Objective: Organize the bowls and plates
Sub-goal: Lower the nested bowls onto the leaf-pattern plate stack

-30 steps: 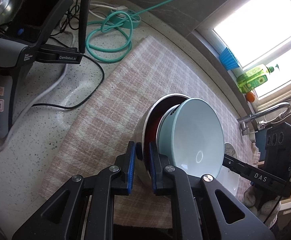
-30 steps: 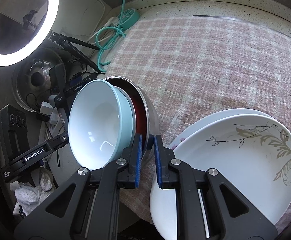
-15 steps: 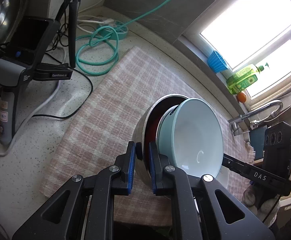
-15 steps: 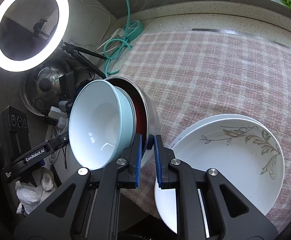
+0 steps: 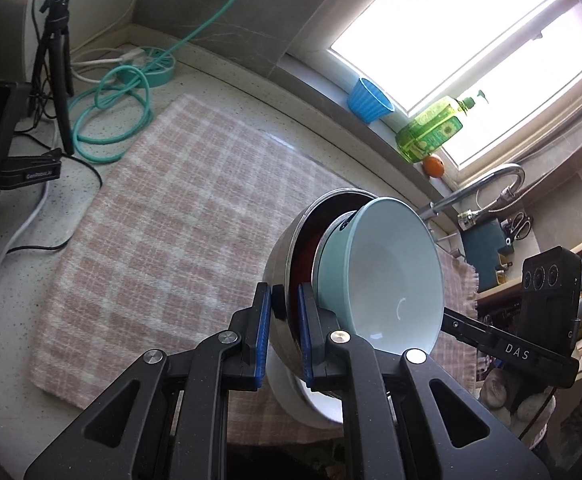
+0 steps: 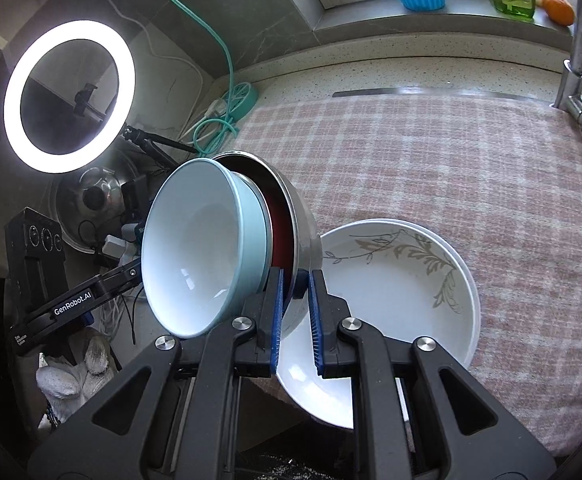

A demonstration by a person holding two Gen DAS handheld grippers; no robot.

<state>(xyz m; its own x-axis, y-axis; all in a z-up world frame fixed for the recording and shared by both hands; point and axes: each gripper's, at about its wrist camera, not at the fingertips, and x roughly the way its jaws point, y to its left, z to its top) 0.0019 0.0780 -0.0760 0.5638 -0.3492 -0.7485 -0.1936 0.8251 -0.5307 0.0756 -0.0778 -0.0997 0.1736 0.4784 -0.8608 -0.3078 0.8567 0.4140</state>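
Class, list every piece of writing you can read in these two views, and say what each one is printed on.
"DAS": on the black bar of the right gripper.
"GenRobot.AI": on the black bar of the left gripper.
"GenRobot.AI": on a black device left of the cloth.
Green bottle: label too blurred to read.

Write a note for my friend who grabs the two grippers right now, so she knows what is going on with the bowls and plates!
Left gripper: shut on the rim of the shiny steel bowl.
Right gripper: shut on the opposite rim of that bowl.
The steel bowl is held up in the air, tilted on its side, above the pink checked cloth. A pale blue ceramic bowl sits nested inside it.
The white plates with a leaf pattern lie stacked on the cloth near its front edge.
Done: bowls nested, plates stacked.
Left: probably set the bowls down gently. Keep both grips tight so the blue bowl does not slide out.
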